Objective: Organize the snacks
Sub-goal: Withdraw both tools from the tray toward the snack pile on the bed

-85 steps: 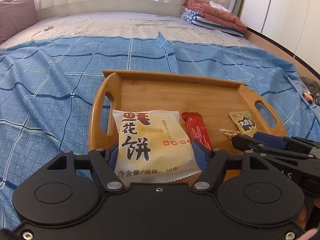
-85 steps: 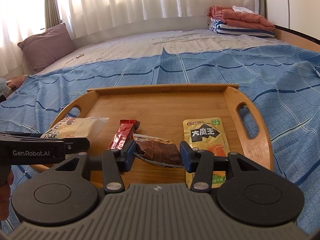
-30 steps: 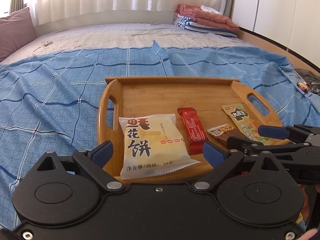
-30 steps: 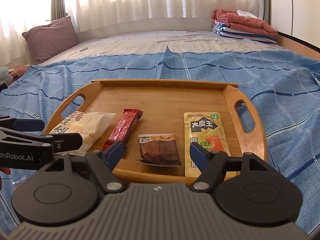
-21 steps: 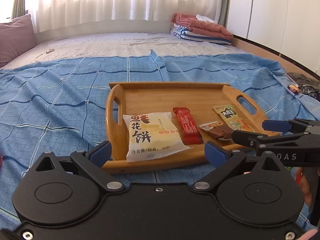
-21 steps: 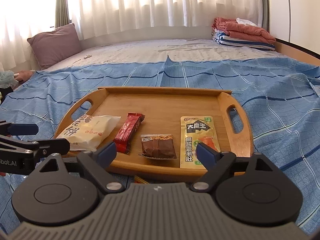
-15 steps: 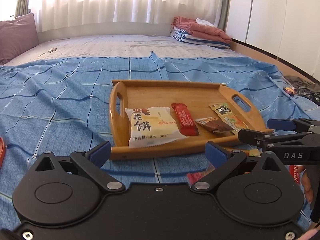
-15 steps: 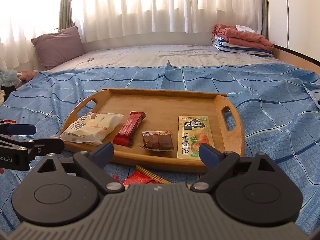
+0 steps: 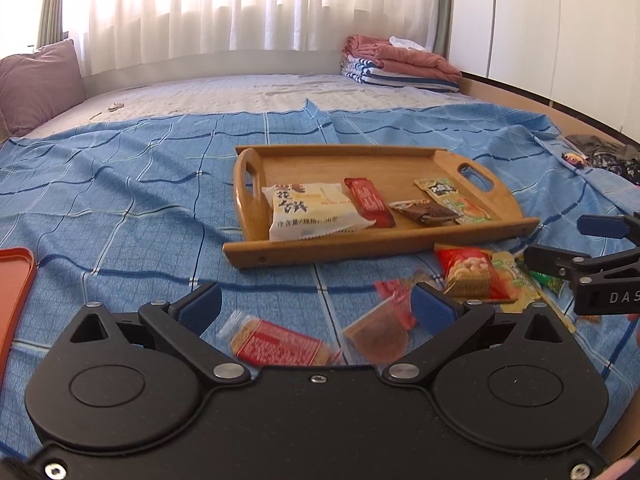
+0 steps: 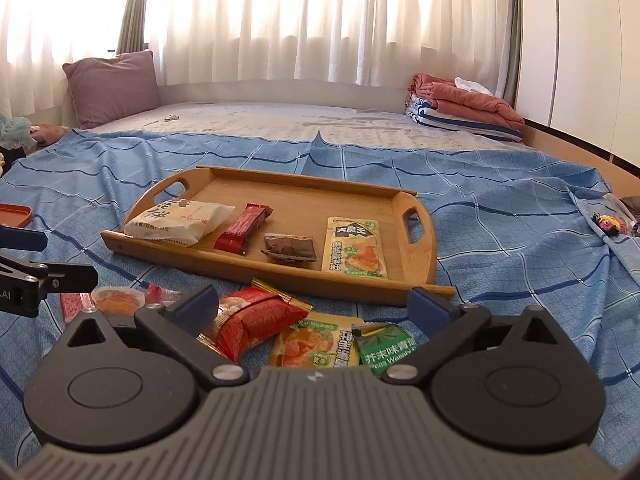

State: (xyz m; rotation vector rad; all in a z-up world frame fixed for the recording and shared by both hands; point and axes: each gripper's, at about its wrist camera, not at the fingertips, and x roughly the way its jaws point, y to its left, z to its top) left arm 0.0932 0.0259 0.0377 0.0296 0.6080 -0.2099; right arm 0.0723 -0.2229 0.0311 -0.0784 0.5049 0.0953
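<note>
A wooden tray [image 9: 400, 160] [image 10: 304, 192] lies on the blue bedsheet. In a row it holds a white cake packet [image 9: 310, 210] [image 10: 180, 220], a red bar [image 9: 368, 200] [image 10: 244, 228], a brown packet [image 9: 426, 212] [image 10: 290, 248] and a yellow-green pouch [image 9: 452, 198] [image 10: 354, 250]. My left gripper [image 9: 316, 304] is open and empty above a red cracker packet [image 9: 280, 342] and a brown sachet [image 9: 380, 334]. My right gripper [image 10: 312, 304] is open and empty above a red puffed bag [image 10: 256, 320], an orange pouch [image 10: 316, 346] and a green pea packet [image 10: 384, 350].
An orange tray [image 9: 12, 284] [image 10: 14, 214] lies at the left. Folded blankets [image 9: 396, 64] [image 10: 464, 110] and a purple pillow [image 10: 110, 86] sit at the far side of the bed. Small items [image 10: 610, 222] lie at the right edge.
Both grippers let go of the white cake packet and the brown packet on the tray, opened, and drew back towards me. Loose snacks in front of the tray came into view.
</note>
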